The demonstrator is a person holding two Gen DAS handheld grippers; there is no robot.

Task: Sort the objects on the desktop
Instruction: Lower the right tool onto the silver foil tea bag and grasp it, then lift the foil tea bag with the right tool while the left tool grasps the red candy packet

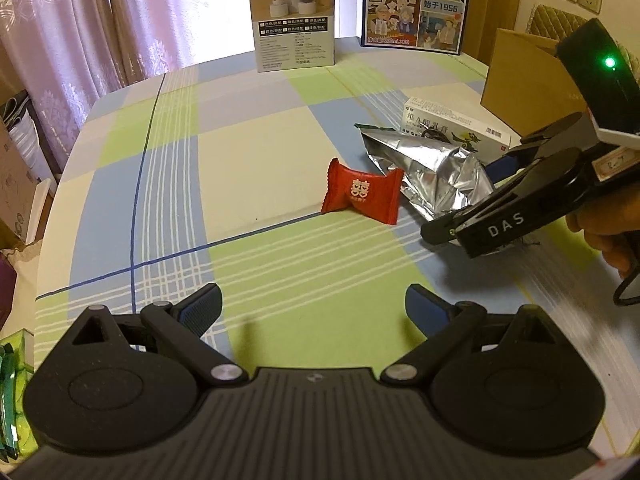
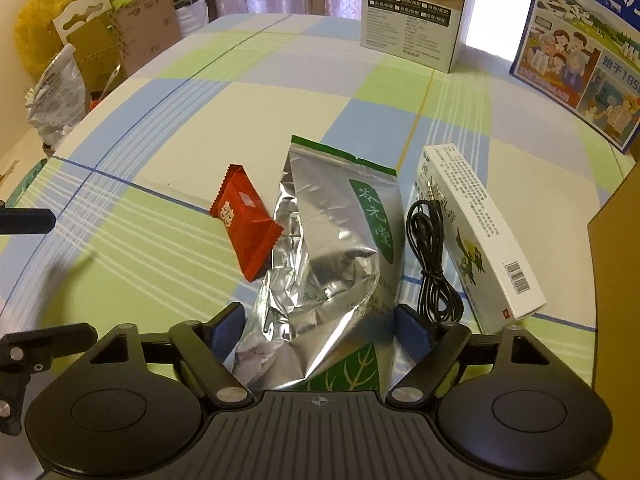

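Observation:
A red candy packet lies on the checked tablecloth beside a crumpled silver foil bag. A coiled black audio cable and a white medicine box lie to the bag's right. My left gripper is open and empty, low over the cloth short of the candy. My right gripper is open with its jaws on either side of the foil bag's near end; it also shows in the left wrist view.
A beige product box and a blue milk carton box stand at the table's far edge. A brown cardboard box stands at the right. Cartons and bags sit beyond the left table edge.

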